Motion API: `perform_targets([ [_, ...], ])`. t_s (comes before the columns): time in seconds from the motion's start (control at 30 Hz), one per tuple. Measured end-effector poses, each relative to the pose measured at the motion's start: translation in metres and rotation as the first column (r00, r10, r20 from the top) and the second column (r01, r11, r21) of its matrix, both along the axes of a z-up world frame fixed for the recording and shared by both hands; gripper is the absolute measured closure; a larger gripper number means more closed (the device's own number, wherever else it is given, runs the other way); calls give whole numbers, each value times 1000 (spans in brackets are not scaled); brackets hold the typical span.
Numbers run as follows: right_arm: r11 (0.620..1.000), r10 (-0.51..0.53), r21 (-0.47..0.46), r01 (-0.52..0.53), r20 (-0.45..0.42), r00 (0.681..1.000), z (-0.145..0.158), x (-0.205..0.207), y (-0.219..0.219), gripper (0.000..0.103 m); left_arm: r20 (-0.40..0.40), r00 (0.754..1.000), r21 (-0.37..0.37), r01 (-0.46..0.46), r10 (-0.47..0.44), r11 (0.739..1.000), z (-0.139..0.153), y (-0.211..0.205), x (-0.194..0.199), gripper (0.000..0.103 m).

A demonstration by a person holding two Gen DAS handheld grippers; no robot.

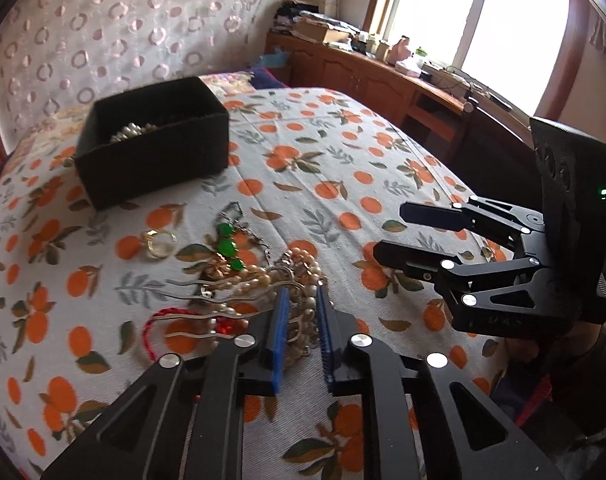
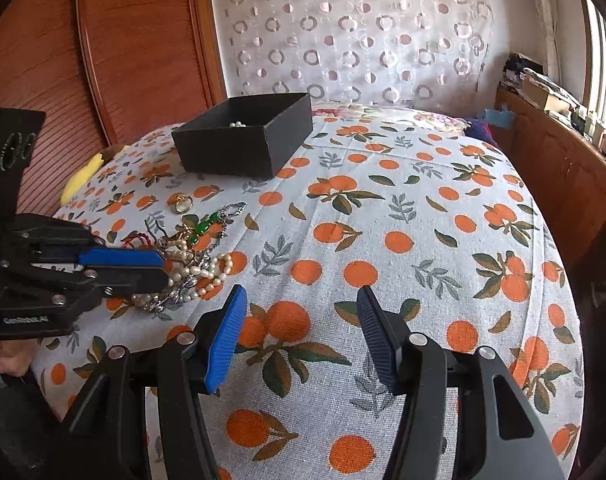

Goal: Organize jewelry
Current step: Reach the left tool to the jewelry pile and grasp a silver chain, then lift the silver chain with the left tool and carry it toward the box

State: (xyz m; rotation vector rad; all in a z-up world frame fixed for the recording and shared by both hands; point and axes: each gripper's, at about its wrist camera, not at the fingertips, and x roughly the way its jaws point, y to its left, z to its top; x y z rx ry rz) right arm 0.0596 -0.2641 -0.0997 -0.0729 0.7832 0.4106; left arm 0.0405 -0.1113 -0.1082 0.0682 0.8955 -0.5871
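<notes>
**Bed scene: one box, one loose jewelry pile, two grippers**

Bedspread (image 2: pixel 403 208) with orange-fruit print covers the whole work surface; patterned curtain (image 2: pixel 363 32) behind, wooden cabinet (image 1: pixel 383 76) under the window.

Counts:
- 1 black box (image 1: pixel 151 140), open top, sitting toward the far side of the bed. Contents: pearl strands (image 1: pixel 133 131) visible inside; the right wrist view shows only a small cluster of them. Rest of the interior is dark, can't tell what else is in there.
- 1 gold ring (image 1: pixel 160 243), lying alone between box and pile, apart from both.
- 1 green-stone piece (image 1: pixel 229 246) at the far edge of the pile.
- 1 red cord (image 1: pixel 163 320) at the pile's left edge.
- Pearl necklaces (image 1: pixel 299 272) tangled with silver chains; strand count not resolvable.

Grippers:
- left gripper (image 1: pixel 302 320): down in the pile, blue pads narrow with pearls and chain between them. Whether they actually clamp the strands, can't tell.
- right gripper (image 2: pixel 301 336): fingers spread wide, nothing between them, over bare bedspread just right of the pile.
</notes>
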Motion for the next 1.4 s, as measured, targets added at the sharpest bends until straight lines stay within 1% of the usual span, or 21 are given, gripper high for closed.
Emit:
perform_targets([
  [0.1,1000,2,0,-2,1,1000,0,0,0,44,-21,1000,-18,-3,2,1000,-3,0,3,98],
  [0.3,1000,6,1,-6,3,1000,1,-1,1,44,-14,1000,-18,-10,10,1000,-1,2,2,98],
  [0.5,1000,6,-1,-6,2,1000,1,-1,1,44,56,994,-60,-91,94,994,29,30,11,98],
  [0.57,1000,5,-1,-5,2,1000,1,0,2,44,84,988,-61,-125,129,990,39,40,16,98],
  [0.67,1000,5,-1,-5,0,1000,1,-1,2,44,106,980,-83,-160,169,984,51,54,21,98],
  [0.8,1000,4,-5,-4,-3,1000,0,0,3,44,154,967,-96,-188,201,978,70,66,22,98],
  [0.93,1000,1,-3,-1,0,1000,0,0,2,44,192,958,-116,-195,214,974,91,74,22,98],
  [1.1,1000,-2,-4,2,0,1000,0,1,1,44,246,951,-126,-161,188,979,117,67,20,98],
  [1.2,1000,-2,-5,2,0,1000,-1,0,1,44,293,940,-129,-145,178,981,138,63,18,98],
  [1.4,1000,-3,-5,3,1,1000,0,0,1,44,357,919,-149,-123,170,981,172,62,13,98],
])
